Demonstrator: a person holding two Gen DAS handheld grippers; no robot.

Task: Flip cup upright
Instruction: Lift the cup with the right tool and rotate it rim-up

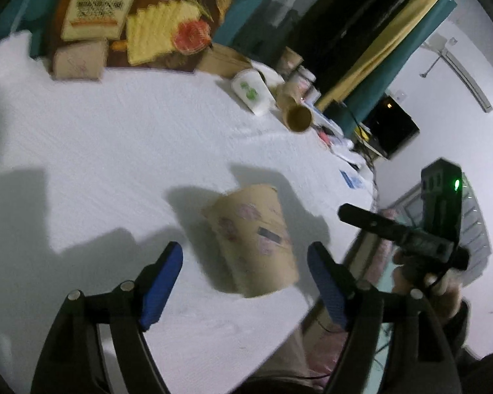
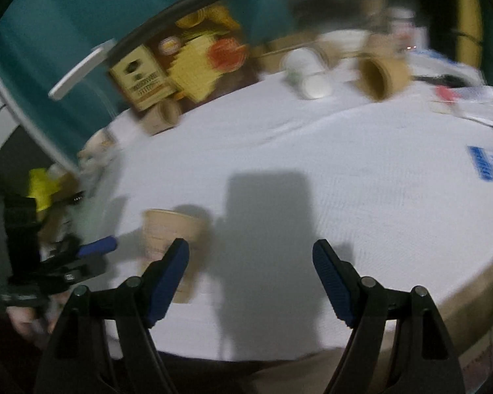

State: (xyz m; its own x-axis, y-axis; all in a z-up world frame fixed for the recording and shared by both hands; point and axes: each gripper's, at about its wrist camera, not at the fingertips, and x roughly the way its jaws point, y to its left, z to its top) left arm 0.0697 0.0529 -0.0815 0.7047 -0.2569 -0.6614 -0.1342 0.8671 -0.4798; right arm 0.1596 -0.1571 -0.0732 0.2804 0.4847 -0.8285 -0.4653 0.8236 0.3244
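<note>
A brown paper cup (image 1: 254,239) with faint pink prints stands on the white table (image 1: 98,138), narrow end up and wide end down. My left gripper (image 1: 246,256) is open, its blue pads on either side of the cup and apart from it. In the right wrist view the same cup (image 2: 171,233) sits at the lower left, partly behind my left finger. My right gripper (image 2: 251,252) is open and empty above the table's near edge. It also shows in the left wrist view (image 1: 407,229), off the table's right edge.
At the table's far side lie a white cup with green print (image 1: 251,93) and a brown cup (image 1: 295,111), both on their sides. A printed food box (image 1: 138,13) and a small brown box (image 1: 79,60) stand behind. Papers (image 1: 350,177) lie at the right.
</note>
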